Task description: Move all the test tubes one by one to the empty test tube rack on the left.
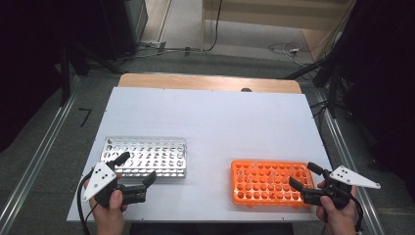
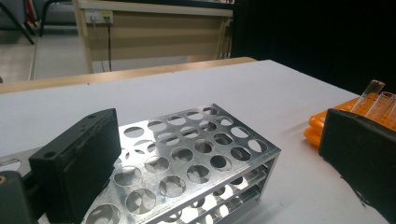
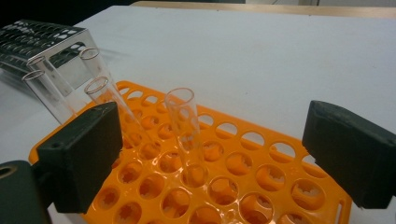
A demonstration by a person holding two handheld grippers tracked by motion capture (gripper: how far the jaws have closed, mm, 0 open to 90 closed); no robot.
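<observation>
Right gripper (image 3: pixel 212 154) spread wide, empty, facing the nearest clear tube (image 3: pixel 184 130) standing in the orange rack (image 1: pixel 271 182) on the table (image 1: pixel 220 122). Left gripper (image 1: pixel 137 169) also spread, beside the metal rack (image 1: pixel 147 156). Best centre the jaws on the tube's upper part, then close gently.

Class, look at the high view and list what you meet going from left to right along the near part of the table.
Left gripper → metal rack → orange rack → right gripper.
</observation>
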